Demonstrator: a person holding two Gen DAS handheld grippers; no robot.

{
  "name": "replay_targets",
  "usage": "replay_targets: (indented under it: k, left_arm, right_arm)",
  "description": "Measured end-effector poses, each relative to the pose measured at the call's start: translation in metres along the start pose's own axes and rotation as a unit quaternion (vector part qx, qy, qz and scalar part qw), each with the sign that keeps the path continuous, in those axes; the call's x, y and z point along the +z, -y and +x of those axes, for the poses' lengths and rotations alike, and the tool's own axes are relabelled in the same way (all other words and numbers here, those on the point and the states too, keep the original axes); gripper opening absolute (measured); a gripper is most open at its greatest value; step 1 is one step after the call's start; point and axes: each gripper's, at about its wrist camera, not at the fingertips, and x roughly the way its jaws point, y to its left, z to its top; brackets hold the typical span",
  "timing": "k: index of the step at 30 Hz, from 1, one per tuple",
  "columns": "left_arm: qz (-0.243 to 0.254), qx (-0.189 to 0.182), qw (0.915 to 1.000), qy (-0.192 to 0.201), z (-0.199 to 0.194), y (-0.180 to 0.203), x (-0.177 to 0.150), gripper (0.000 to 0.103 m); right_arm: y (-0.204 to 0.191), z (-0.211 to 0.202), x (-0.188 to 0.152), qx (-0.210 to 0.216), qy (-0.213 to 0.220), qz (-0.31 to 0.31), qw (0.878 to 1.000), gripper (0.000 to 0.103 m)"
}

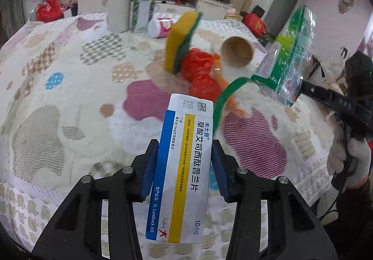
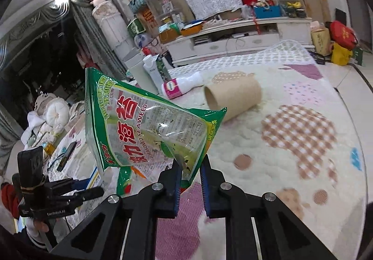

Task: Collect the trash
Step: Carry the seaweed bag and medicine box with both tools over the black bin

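My left gripper is shut on a white, blue and yellow medicine box, held above the quilted table. My right gripper is shut on a corner of a green and clear seaweed bag, lifted off the table; the bag also shows in the left wrist view. A yellow-green sponge is in mid-air over a red mesh bag. A cardboard tube lies on the table; it also shows in the left wrist view.
A pink-labelled white bottle lies on its side at the back. A white carton and a white cylinder stand behind it. The patterned quilt covers the table. A cluttered white cabinet stands beyond.
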Motion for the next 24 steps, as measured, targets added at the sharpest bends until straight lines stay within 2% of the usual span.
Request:
replay_targets:
  k: [13,24]
  left_arm:
    - [0.044,-0.042,0.9981,-0.003,0.004,0.063,0.010,0.043]
    - [0.102,-0.086,0.9908,-0.023,0.025,0.131,0.020,0.043]
  right_arm:
    - [0.067,-0.079,-0.027,-0.066,0.036,0.067,0.995,0.014]
    - [0.115,-0.134,-0.047,-0.118,0.063,0.120,0.984,0.014]
